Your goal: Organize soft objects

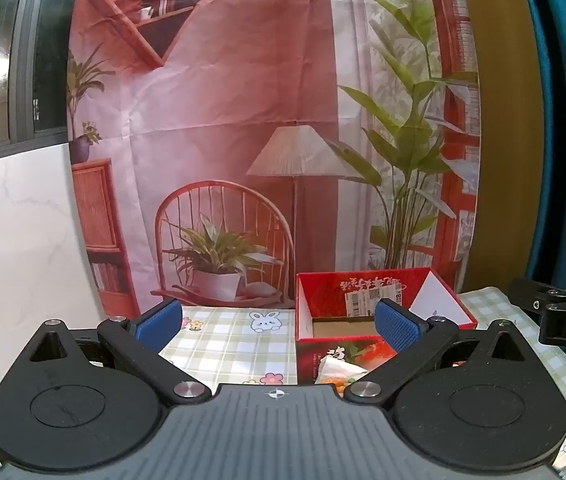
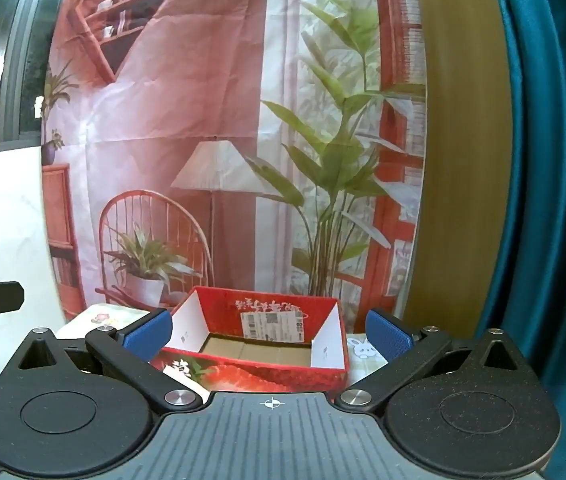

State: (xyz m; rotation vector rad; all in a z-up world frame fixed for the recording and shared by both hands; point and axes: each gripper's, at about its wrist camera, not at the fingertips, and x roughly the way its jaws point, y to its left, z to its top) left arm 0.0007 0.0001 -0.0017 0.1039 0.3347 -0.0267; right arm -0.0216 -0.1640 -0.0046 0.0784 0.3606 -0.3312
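1. soft objects: i can confirm only one candidate, a pale crumpled packet (image 1: 337, 368) with orange and green bits, lying against the near wall of the red box (image 1: 383, 312), low in the left view and partly hidden by the gripper body.
2. left gripper (image 1: 279, 322): jaws released, spread full, nothing between the blue pads (image 1: 159, 320).
3. right gripper (image 2: 269, 332): jaws released, equally wide, nothing held. the box (image 2: 259, 340) sits framed between its fingers, open-topped, bare cardboard floor, apparently empty.
4. checked tablecloth (image 1: 223, 344): box stands on it; printed backdrop (image 1: 243, 120) hangs behind.
5. judgement: first pick not yet made. i would dip the left gripper onto the packet, pinch its bulk rather than a loose edge, and close gently.
6. judgement: lift clear of the box wall before releasing inside; keep the right gripper back to avoid collision.
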